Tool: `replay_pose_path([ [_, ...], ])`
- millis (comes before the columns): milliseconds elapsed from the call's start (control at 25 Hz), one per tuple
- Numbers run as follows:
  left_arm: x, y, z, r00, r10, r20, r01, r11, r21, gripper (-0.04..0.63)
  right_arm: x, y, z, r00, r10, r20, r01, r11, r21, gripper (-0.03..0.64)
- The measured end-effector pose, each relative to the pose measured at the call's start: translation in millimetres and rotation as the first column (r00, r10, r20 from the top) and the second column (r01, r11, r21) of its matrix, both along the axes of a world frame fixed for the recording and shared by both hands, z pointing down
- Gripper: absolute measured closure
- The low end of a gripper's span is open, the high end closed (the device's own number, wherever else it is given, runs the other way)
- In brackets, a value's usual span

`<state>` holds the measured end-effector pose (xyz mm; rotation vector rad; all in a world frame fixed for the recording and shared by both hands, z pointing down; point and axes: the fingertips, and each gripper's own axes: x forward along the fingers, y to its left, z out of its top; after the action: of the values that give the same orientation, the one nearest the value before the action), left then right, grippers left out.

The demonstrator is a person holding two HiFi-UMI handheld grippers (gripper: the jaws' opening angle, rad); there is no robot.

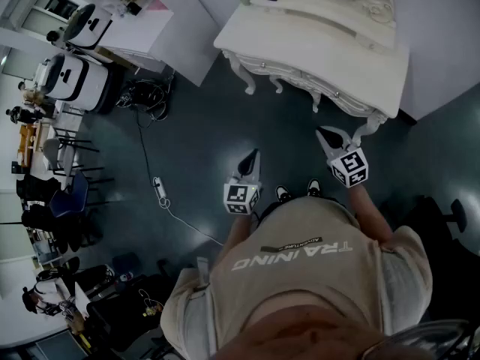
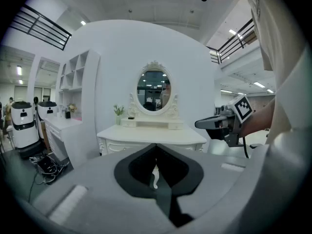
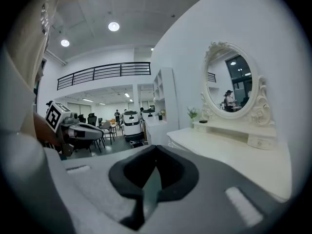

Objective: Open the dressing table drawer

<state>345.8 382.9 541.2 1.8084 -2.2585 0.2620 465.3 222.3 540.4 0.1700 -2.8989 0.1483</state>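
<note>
The white ornate dressing table (image 1: 315, 43) stands against the wall ahead of me, with an oval mirror (image 2: 154, 90) on top. Its drawer front (image 2: 127, 146) faces me and looks closed. My left gripper (image 1: 253, 156) hangs over the dark floor, well short of the table, jaws shut and empty. My right gripper (image 1: 322, 132) is shut too, holds nothing, and its tip lies close to the table's front right leg. In the left gripper view the shut left gripper (image 2: 156, 145) points at the table, with the right gripper (image 2: 201, 124) off to the side. The right gripper view shows the tabletop (image 3: 229, 152) beside the right gripper (image 3: 156, 147).
Two white robots (image 1: 71, 77) stand at the far left beside a white desk (image 1: 142, 21). A cable with a power strip (image 1: 159, 190) lies on the floor to my left. Dark chairs (image 1: 67, 193) crowd the left edge. My shoes (image 1: 296, 192) are just behind the grippers.
</note>
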Motion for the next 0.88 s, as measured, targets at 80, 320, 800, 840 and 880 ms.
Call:
replay_pose_path([
  [80,0,-4,-4,1.0,0.01,0.008,-0.01,1.0,0.009,0.588,-1,-3,0,1.0,0.001,-0.001,-0.001,1.0,0.0,0.614],
  [320,-7,-14,-9,0.998,0.053,0.035,-0.053,0.998,0.019,0.588,-5,-3,0,1.0,0.014,0.007,-0.014,1.0,-0.01,0.614],
  [800,-42,5,-13,0.999,0.05,-0.004,-0.05,0.998,0.033,0.588,-43,20,-3,1.0,0.009,0.007,-0.009,1.0,-0.008,0.614],
  [840,-45,7,-9,0.998,0.062,-0.007,-0.062,0.998,0.032,0.588,-48,24,-1,1.0,0.009,0.002,-0.009,1.0,-0.004,0.614],
  [880,-49,9,-5,0.997,0.073,-0.01,-0.073,0.997,0.032,0.588,-53,27,1,1.0,0.01,-0.003,-0.01,1.0,0.001,0.614],
])
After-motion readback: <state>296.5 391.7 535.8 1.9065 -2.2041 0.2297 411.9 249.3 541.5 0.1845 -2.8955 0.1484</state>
